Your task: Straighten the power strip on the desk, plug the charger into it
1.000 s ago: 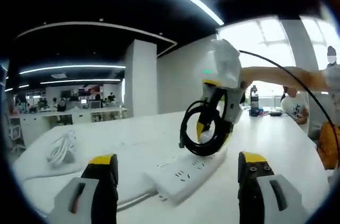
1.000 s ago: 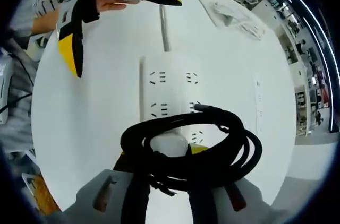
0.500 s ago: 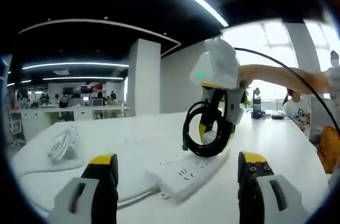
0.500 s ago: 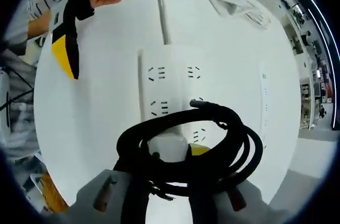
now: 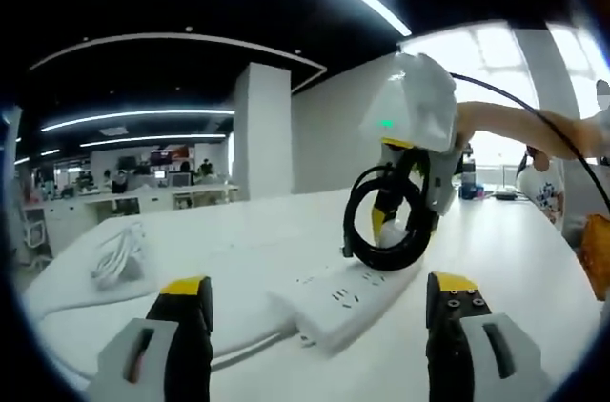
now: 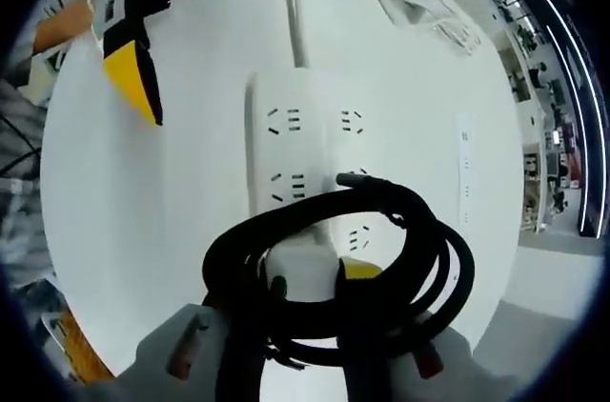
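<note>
A white power strip [image 5: 351,292] [image 6: 303,156] lies flat on the white desk [image 5: 515,259], its white cord running off toward my left gripper. My right gripper [image 6: 305,288] [image 5: 400,221] is shut on a white charger [image 6: 303,274] wrapped in a coil of black cable [image 6: 419,259] [image 5: 381,221], held just above the near end of the strip. My left gripper [image 5: 319,302] is open low over the desk, its yellow-tipped fingers [image 5: 181,290] standing either side of the strip without touching it. Those left fingertips [image 6: 129,83] also appear at the upper left of the right gripper view.
A bundle of white cable [image 5: 114,264] [image 6: 424,16] lies on the desk to the far left. A second thin white strip [image 6: 465,173] lies beside the power strip. A person's arm [image 5: 515,126] reaches in from the right. Bottles [image 5: 465,173] stand at the desk's far edge.
The right gripper with the charger has shifted slightly right and along the strip in the left gripper view. The power strip stays put. Both grippers keep their states.
</note>
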The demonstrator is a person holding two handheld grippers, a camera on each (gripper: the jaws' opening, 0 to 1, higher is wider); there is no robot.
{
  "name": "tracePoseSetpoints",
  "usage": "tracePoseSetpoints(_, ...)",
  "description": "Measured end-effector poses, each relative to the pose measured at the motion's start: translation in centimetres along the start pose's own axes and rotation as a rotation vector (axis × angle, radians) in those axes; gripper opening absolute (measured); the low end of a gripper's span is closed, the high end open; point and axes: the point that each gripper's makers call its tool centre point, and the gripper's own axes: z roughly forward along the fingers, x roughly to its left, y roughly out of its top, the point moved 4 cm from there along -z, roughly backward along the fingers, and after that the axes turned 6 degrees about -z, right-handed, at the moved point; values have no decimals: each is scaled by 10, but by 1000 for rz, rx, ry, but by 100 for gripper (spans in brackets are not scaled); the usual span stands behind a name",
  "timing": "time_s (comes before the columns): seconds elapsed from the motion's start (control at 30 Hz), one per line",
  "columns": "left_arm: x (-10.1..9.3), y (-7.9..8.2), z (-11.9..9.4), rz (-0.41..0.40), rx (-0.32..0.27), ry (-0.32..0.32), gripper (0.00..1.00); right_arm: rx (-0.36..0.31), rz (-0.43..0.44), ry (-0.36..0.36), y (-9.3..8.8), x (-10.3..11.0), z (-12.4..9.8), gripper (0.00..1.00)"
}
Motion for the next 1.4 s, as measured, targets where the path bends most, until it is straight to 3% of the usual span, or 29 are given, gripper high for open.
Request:
tracePoseSetpoints(0.2, -3, -1, 3, 2, 2, -15, 94, -144, -33, -42, 1, -1, -1, 26)
tracePoseSetpoints(0.3, -8, 0, 3, 19, 4, -27, 95, -169, -30, -42, 1, -2, -2, 28)
tracePoseSetpoints(0.53, -6, 3, 1, 67, 0, -3, 95, -170, 1, -46, 4, -3, 3, 45)
tracePoseSetpoints(0.77, -4, 5, 0, 52, 1, -5, 96, -186, 0, -39, 7, -1, 4, 51)
tracePoseSetpoints(1.13, -9, -4, 2, 62, 67, -33, 99, -259, 17, -56, 8, 0, -1, 63)
tracePoseSetpoints(1.4, -11, -3, 1, 63, 71, -37, 99, -343, 51, -99, 10, -2, -6, 73)
